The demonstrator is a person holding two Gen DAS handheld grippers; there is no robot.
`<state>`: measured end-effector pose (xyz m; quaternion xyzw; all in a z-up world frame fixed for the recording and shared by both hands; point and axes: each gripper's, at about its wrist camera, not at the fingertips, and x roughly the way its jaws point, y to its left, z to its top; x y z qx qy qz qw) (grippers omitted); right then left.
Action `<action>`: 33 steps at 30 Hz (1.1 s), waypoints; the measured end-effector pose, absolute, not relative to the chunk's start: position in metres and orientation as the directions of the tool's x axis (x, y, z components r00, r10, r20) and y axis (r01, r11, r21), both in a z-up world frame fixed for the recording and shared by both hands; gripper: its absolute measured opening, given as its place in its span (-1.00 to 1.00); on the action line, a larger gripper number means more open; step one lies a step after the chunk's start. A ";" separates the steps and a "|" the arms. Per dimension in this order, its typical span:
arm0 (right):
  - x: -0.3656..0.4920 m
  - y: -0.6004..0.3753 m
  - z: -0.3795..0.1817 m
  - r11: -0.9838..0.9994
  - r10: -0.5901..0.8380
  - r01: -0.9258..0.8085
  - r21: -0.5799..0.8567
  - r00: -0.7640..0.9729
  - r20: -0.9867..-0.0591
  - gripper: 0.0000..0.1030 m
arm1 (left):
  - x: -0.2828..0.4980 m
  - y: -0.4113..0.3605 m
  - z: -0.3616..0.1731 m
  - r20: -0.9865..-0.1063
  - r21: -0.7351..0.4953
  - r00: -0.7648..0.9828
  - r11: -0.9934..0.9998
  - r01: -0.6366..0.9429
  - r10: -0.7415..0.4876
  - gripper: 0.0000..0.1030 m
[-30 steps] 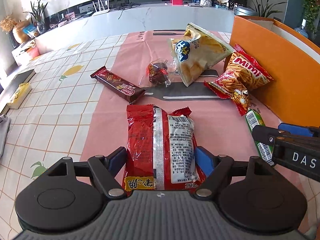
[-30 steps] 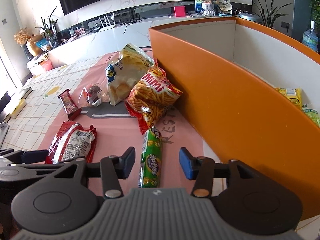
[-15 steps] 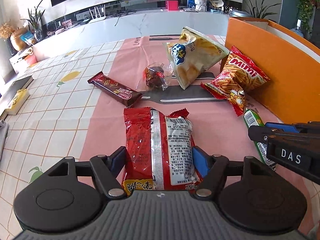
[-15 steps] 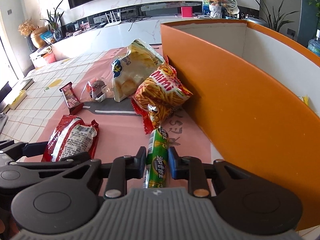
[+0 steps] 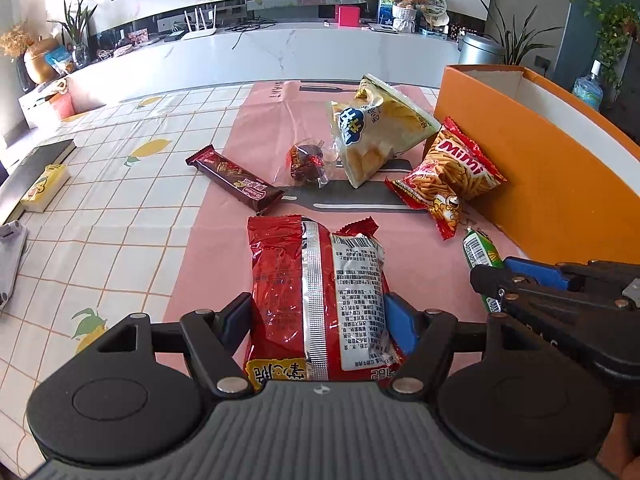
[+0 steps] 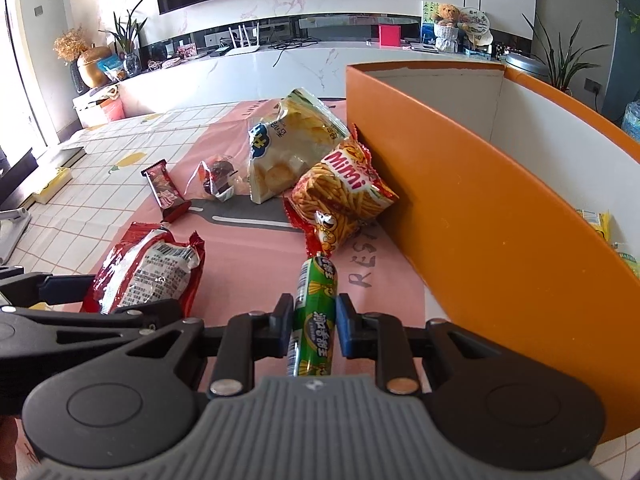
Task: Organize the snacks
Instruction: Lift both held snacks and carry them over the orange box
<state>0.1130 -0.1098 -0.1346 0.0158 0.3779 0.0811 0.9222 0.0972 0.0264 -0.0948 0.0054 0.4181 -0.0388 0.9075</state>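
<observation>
My left gripper (image 5: 318,320) is shut on a red snack packet (image 5: 320,292), held just above the pink mat; the packet also shows in the right wrist view (image 6: 148,272). My right gripper (image 6: 314,320) is shut on a green sausage stick (image 6: 316,312), lifted off the mat; its tip shows in the left wrist view (image 5: 480,252). The orange box (image 6: 480,208) stands to the right, with yellow and green packets inside at its near end (image 6: 600,228).
On the mat lie a red Mimi chips bag (image 6: 344,196) against the box wall, a pale yellow chips bag (image 6: 288,144), a clear-wrapped dark snack (image 6: 218,178) and a brown chocolate bar (image 6: 164,190). A yellow block (image 5: 44,188) lies far left.
My right gripper closed on the green sausage stick and lifted it. Both grippers rose a little with their snacks.
</observation>
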 end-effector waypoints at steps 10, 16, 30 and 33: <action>0.060 -0.125 -0.091 0.985 0.173 -0.133 0.111 0.756 -0.631 -0.63 | 0.070 0.014 -0.052 -0.704 -0.045 0.701 0.992 0.121 -0.117 0.57; 0.035 -0.145 -0.056 0.987 0.158 -0.097 0.131 0.778 -0.608 -0.63 | 0.055 -0.001 -0.022 -0.658 -0.051 0.735 0.984 0.173 -0.163 0.57; 0.025 -0.216 0.021 1.000 0.029 -0.028 0.010 0.818 -0.575 -0.63 | 0.064 -0.065 0.038 -0.567 -0.045 0.762 0.936 0.350 -0.313 0.57; 0.035 -0.231 0.026 0.999 -0.010 -0.017 -0.040 0.806 -0.592 -0.63 | 0.077 -0.083 0.042 -0.574 -0.052 0.741 0.919 0.391 -0.348 0.57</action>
